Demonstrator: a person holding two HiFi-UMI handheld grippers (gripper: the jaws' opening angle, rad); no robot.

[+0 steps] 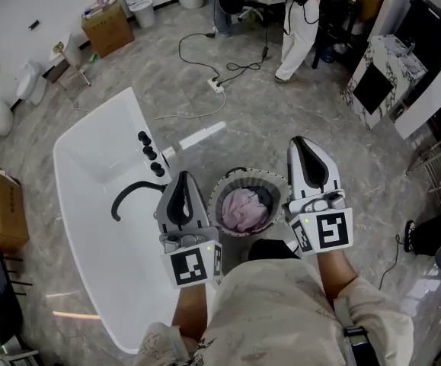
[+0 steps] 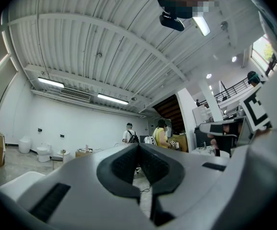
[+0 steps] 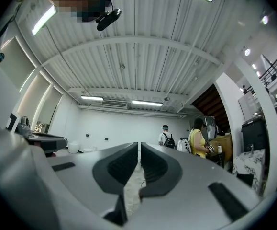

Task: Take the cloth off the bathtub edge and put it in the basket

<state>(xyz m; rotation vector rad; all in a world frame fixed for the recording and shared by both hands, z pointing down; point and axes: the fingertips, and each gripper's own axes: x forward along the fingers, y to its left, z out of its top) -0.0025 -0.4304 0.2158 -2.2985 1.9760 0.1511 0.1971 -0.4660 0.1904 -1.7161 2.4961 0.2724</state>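
Note:
The pink cloth [image 1: 241, 208] lies bunched inside the round grey basket [image 1: 218, 191], which stands on the floor beside the white bathtub [image 1: 91, 204]. In the head view my left gripper [image 1: 183, 175] hangs left of the basket, over the tub's right rim. My right gripper [image 1: 302, 139] hangs just right of the basket. Both point away from me, roughly level. The left gripper [image 2: 138, 145] has its jaws together with nothing between them. The right gripper [image 3: 139, 143] is also shut and empty. No cloth shows on the tub's edge.
A black faucet [image 1: 129, 193] and knobs [image 1: 150, 152] sit on the tub's right rim. Cardboard boxes [image 1: 107, 26] stand at the far left and another box [image 1: 3, 210] left of the tub. A cable [image 1: 205, 59] runs across the floor. People [image 1: 300, 21] stand at the back, and a marble cabinet [image 1: 380, 71] is at right.

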